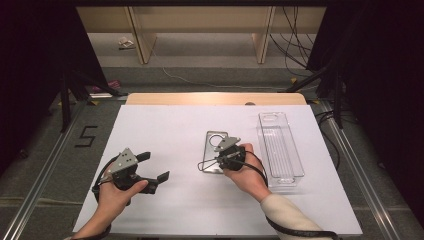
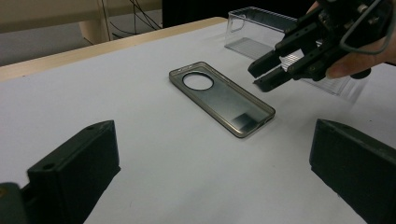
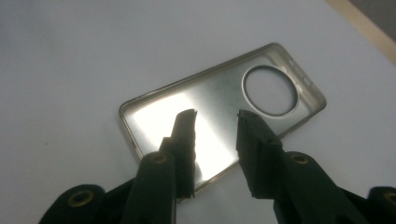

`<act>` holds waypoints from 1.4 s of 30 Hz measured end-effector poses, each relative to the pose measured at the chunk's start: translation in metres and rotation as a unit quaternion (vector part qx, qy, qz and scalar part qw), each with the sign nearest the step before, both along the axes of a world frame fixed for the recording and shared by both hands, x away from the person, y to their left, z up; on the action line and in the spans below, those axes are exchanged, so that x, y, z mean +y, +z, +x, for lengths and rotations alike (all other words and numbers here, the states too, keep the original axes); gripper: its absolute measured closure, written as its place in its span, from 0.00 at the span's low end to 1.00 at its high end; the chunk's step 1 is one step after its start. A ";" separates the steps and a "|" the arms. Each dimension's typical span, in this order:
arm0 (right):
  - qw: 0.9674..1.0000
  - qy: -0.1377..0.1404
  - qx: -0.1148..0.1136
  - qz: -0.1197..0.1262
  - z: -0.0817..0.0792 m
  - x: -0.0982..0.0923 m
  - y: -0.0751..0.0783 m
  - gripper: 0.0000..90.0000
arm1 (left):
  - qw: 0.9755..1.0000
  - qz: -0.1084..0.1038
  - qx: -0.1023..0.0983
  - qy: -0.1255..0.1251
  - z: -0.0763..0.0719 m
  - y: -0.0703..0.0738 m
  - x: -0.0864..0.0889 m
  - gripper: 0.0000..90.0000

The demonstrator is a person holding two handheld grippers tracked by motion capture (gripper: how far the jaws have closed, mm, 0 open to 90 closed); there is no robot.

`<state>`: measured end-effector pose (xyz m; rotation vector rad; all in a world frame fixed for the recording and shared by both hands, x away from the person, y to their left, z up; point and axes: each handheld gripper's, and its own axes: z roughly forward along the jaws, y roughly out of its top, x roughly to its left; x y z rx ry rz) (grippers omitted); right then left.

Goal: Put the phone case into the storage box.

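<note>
Smoky case under the right fingers

Translucent phone case (image 3: 219, 107) lies flat on the white tabletop (image 1: 165, 125), directly below the right gripper (image 3: 215, 119), fingers narrowly parted, holding nothing. Left gripper (image 1: 152, 166) waits well apart, fingers wide. Clear plastic tray (image 1: 280, 147) sits just beside, nothing blocking.

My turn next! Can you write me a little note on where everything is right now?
Right tool: open, hovering just above the near end of the phone case, not touching it that I can see.
Left tool: open, holding nothing, off to the left over the white table.
Case: lying flat, inside up, round camera hole at the far end, mid-table.
Clear tray: right of the case, looks empty.
Done: nothing picked up yet.
Left: probably grip the case; the tray may be where it goes.
</note>
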<state>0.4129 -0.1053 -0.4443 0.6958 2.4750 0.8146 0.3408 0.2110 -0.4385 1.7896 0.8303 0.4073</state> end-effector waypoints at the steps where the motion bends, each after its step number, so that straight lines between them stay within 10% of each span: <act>1: 1.000 0.002 -0.005 -0.005 0.000 0.000 0.002 0.70 | 1.000 0.000 0.000 0.000 0.000 0.000 0.000 0.01; 14: 0.993 0.089 0.014 -0.077 0.000 0.009 0.002 0.48 | 1.000 -0.002 0.000 0.000 0.000 0.001 0.000 0.01; 30: 0.963 0.154 0.036 -0.219 0.005 0.039 0.001 0.36 | 1.000 -0.005 0.000 0.001 0.000 0.002 0.001 0.02; 42: 0.961 0.154 0.045 -0.226 0.005 0.043 -0.001 0.30 | 1.000 -0.005 -0.001 0.002 0.000 0.002 0.001 0.02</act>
